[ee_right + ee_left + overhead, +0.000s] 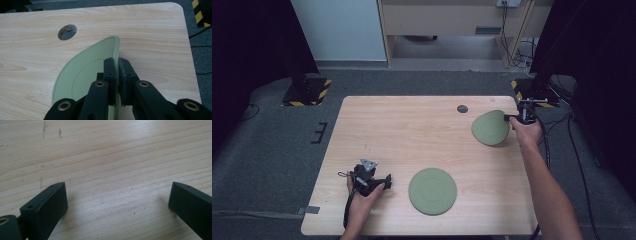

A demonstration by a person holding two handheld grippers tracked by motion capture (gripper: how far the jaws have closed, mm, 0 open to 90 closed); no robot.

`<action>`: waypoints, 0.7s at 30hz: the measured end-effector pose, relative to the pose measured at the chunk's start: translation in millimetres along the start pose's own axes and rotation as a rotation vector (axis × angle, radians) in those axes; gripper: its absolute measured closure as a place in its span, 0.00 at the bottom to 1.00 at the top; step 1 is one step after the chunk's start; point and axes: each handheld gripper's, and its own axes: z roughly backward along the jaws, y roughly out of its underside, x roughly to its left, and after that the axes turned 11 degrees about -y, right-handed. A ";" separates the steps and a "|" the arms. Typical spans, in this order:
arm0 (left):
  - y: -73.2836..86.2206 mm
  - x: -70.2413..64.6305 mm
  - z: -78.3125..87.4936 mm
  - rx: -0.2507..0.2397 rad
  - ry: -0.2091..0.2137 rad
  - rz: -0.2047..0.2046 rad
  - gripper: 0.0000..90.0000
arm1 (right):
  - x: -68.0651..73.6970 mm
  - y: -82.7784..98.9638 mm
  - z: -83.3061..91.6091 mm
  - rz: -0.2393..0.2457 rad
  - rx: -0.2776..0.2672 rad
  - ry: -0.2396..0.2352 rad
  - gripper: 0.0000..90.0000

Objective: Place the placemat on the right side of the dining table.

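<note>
Plates, two, pale green, round, on a wooden table (pixel 377 125).

Item 1: far plate (pixel 489 128), at the table's far right near a cable hole (pixel 462 108). Tilted, its right rim raised and clamped between the shut jaws of the right gripper (pixel 515 118); its left edge looks to be down on the wood. Right gripper view confirms both jaws pressed on the thin rim (pixel 116 53), one on each face. Surface matt, a faint inner ring, shallow lip, no food or marks.

Item 2: near plate (pixel 432 191), flat, at the near centre, untouched.

Item 3: left gripper (pixel 384 181), resting low at the near left, just beside the near plate but apart from it; jaws wide apart over bare wood.

Progress, as judged: grasp and lift begun; carrying and setting down, likely onto or beside the near plate, remain.
</note>
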 end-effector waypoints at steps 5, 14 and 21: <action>0.0 -0.1 0.0 0.000 0.000 0.000 0.02 | -7.7 4.1 -2.8 -0.016 0.007 0.005 0.95; 0.0 -0.3 0.1 0.000 -0.001 0.000 0.02 | -16.9 9.1 -8.5 -0.030 0.014 0.010 0.94; 0.1 -0.6 0.2 0.000 0.000 0.000 0.02 | -21.6 13.3 -11.7 -0.040 0.018 0.016 0.93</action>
